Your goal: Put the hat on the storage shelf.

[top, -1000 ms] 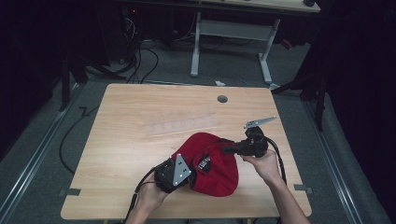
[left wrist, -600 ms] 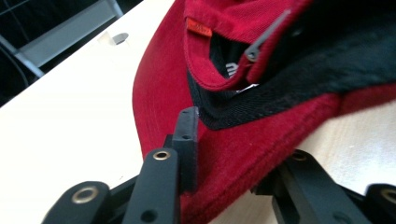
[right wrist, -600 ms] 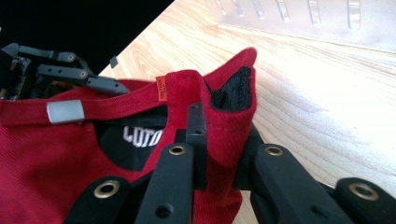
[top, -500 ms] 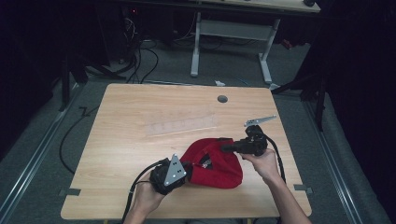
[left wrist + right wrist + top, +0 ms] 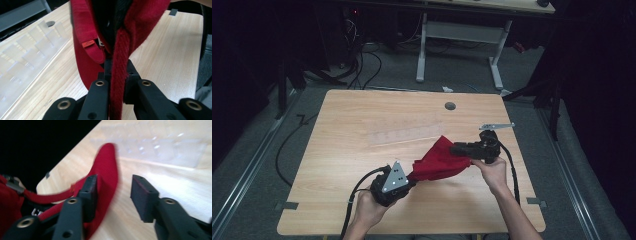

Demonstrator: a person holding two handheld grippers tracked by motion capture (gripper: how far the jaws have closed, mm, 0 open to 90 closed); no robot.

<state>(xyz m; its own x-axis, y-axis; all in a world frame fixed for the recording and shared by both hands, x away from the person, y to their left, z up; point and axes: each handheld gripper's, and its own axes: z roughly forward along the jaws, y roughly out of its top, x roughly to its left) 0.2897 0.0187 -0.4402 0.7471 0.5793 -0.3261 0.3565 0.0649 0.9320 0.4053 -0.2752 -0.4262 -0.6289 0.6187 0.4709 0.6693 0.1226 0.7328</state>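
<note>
Since a second earlier, the red cap [image 5: 439,161] rose off the surface [image 5: 362,130], bunched between both hands. Left gripper [image 5: 408,177] squeezed its strap; right gripper [image 5: 457,149] had just been opening, letting go.

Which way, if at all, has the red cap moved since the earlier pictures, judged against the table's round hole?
Yes. The red cap, once spread flat below the round hole, is now bunched and lifted between the left gripper and right gripper, its far edge nearer the hole.
</note>
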